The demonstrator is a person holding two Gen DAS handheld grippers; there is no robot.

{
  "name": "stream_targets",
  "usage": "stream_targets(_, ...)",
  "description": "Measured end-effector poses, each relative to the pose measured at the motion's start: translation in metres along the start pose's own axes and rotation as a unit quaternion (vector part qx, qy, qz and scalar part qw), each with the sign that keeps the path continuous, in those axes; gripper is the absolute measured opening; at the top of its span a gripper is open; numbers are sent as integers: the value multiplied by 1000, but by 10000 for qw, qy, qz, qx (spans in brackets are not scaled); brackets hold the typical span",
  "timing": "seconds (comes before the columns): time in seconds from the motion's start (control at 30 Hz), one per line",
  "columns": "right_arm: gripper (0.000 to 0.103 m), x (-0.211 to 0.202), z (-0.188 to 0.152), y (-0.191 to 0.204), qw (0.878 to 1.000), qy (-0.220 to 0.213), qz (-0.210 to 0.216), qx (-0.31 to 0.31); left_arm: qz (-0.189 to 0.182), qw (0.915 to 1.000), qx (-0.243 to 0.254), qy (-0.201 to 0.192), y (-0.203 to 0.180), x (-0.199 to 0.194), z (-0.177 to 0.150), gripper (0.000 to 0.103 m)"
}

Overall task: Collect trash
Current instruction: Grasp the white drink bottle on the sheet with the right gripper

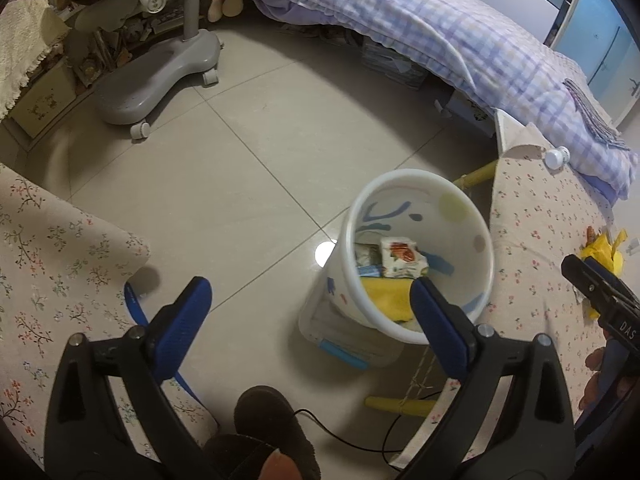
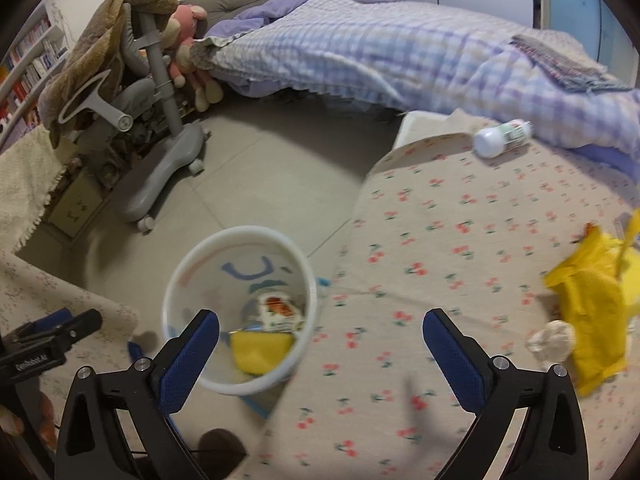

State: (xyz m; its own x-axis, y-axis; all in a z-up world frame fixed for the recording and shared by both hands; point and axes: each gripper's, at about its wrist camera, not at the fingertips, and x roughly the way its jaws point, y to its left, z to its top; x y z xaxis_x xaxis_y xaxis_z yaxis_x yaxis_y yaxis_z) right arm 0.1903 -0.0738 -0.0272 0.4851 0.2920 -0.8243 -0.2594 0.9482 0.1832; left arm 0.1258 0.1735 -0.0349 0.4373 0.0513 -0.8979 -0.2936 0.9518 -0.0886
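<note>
A white trash bin (image 1: 420,196) stands on the floor beside the table and holds a yellow piece (image 1: 390,296) and a printed wrapper (image 1: 402,258). It also shows in the right wrist view (image 2: 240,236). My left gripper (image 1: 312,300) is open and empty above the floor, its right finger over the bin's near rim. My right gripper (image 2: 320,334) is open and empty over the table's edge. A crumpled yellow bag (image 2: 588,300), a small pale wad (image 2: 554,340) and a white bottle (image 2: 502,138) lie on the table.
The table (image 2: 440,240) has a floral cloth. A bed with a checked quilt (image 2: 380,48) fills the back. A grey wheeled chair base (image 1: 156,84) stands at the far left. A second cloth-covered surface (image 1: 48,264) is at the left. A dark slipper (image 1: 272,420) is below.
</note>
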Motion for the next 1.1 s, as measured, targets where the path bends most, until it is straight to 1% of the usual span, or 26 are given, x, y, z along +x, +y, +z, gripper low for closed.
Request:
stream_targets(0.13,103,-16,-2,-16,9995,-154,-266,-60,-67,9999,101,4,-13,-2,0,100)
stream_targets(0.23,103,-26,-2,-35,9989,-203,-413,24,-132,9998,173,-4,-25,-3,-1,100)
stream_targets(0.43,103,-51,-1,-91,9960,-344,-635,520,-184,9991,390,-5,-53,-3,-2,100)
stream_targets(0.6,103,-71,-4,-141,9908,-441,-824,982,-266,9982,531,-23,-75,-4,-3,100)
stream_targets(0.67,103,-77,-6,-160,9880,-433,-966,1121,-336,9979,546,-25,-84,-4,-3,100)
stream_targets(0.8,103,-84,-11,-196,9827,-320,-1113,1442,-438,9973,585,-76,-103,-6,-3,100)
stream_targets(0.97,103,-96,-21,-234,9744,-256,-1188,1891,-592,9963,595,-157,-127,-8,-3,100)
stream_targets(1.03,103,-97,-25,-249,9708,-166,-1172,2085,-635,9959,625,-167,-137,-7,-4,100)
stream_targets(1.1,103,-95,-30,-262,9672,37,-1180,2247,-674,9951,699,-172,-149,-6,-5,100)
